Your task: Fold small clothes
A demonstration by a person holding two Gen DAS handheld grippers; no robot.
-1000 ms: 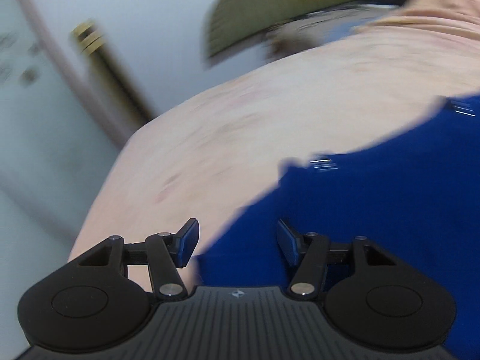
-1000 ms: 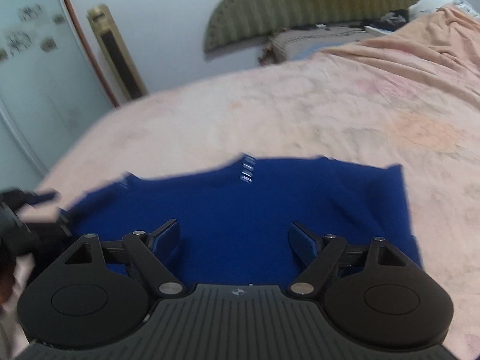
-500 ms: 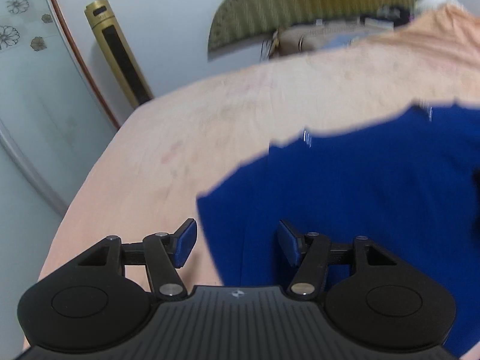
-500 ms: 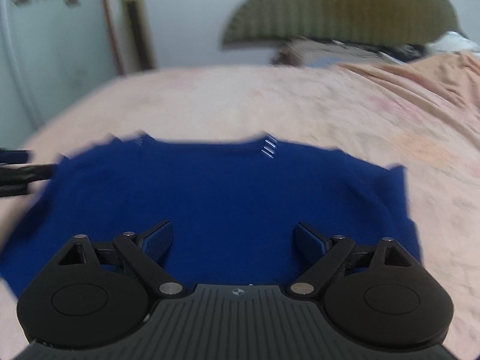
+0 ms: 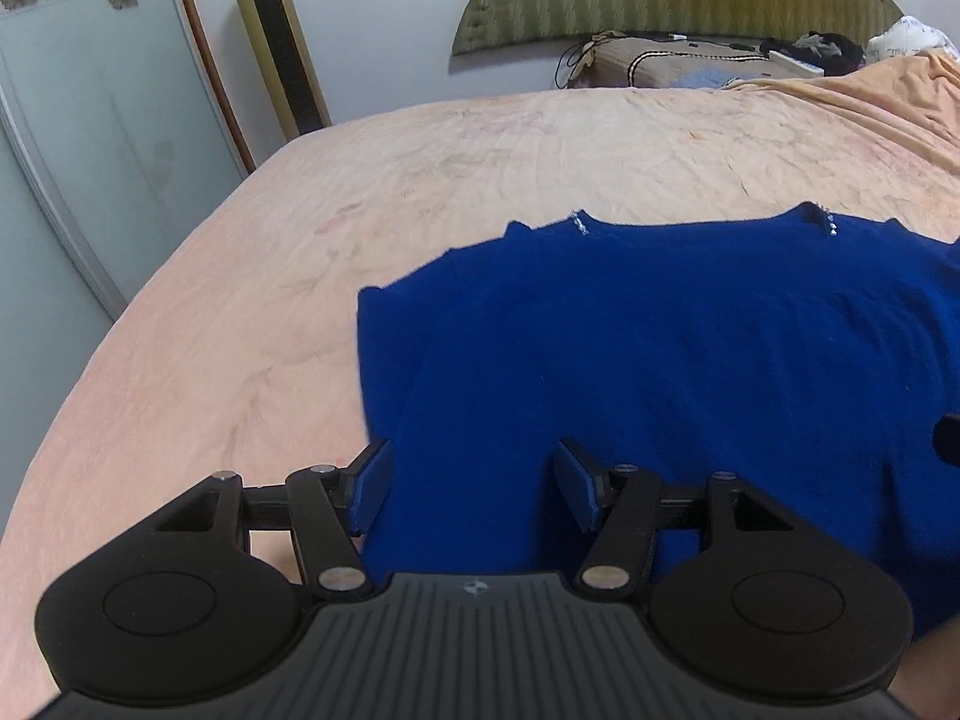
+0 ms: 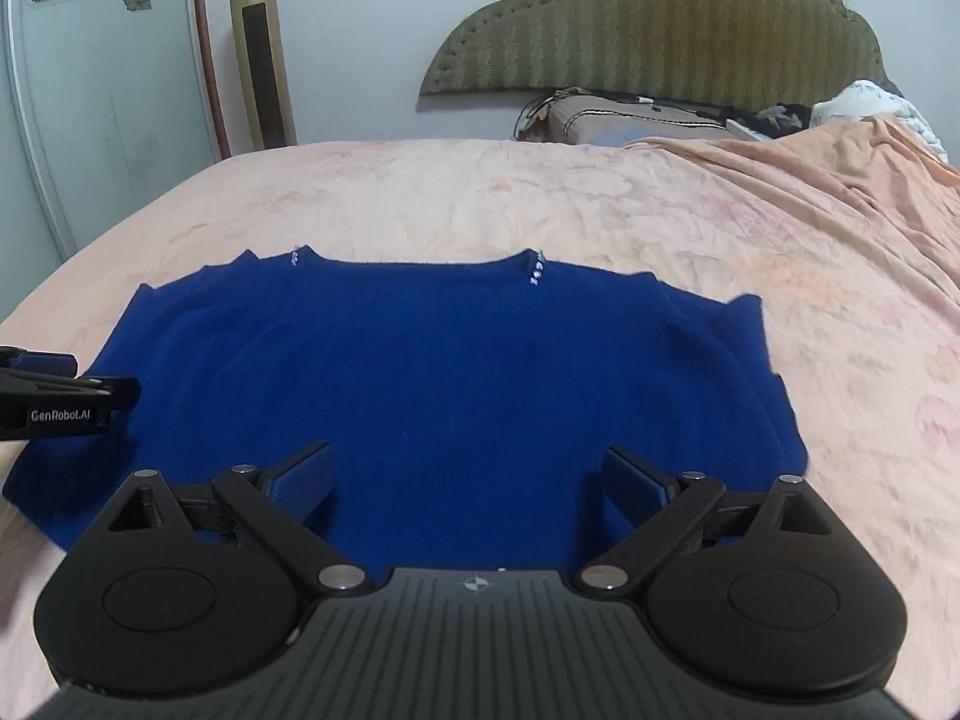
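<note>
A small dark blue sweater [image 6: 432, 372] lies spread flat on the peach bedsheet [image 6: 540, 198], neckline away from me, with small silver beads at both shoulders. It also shows in the left wrist view [image 5: 690, 348]. My left gripper [image 5: 471, 483] is open and empty over the sweater's near left part. My right gripper [image 6: 468, 477] is open and empty over the sweater's near edge. The left gripper's fingertips [image 6: 78, 390] reach in at the left edge of the right wrist view.
A peach blanket [image 6: 840, 180] is bunched at the right. Pillows and clutter [image 6: 630, 117] lie under the olive headboard [image 6: 660, 30]. A gold tower fan [image 6: 261, 54] and a glass sliding door [image 6: 90, 108] stand beyond the bed's left edge.
Both grippers have swung and steadied over the near edge of the sweater. The left view has turned right, so more of the sweater shows. Both grippers stayed open.
</note>
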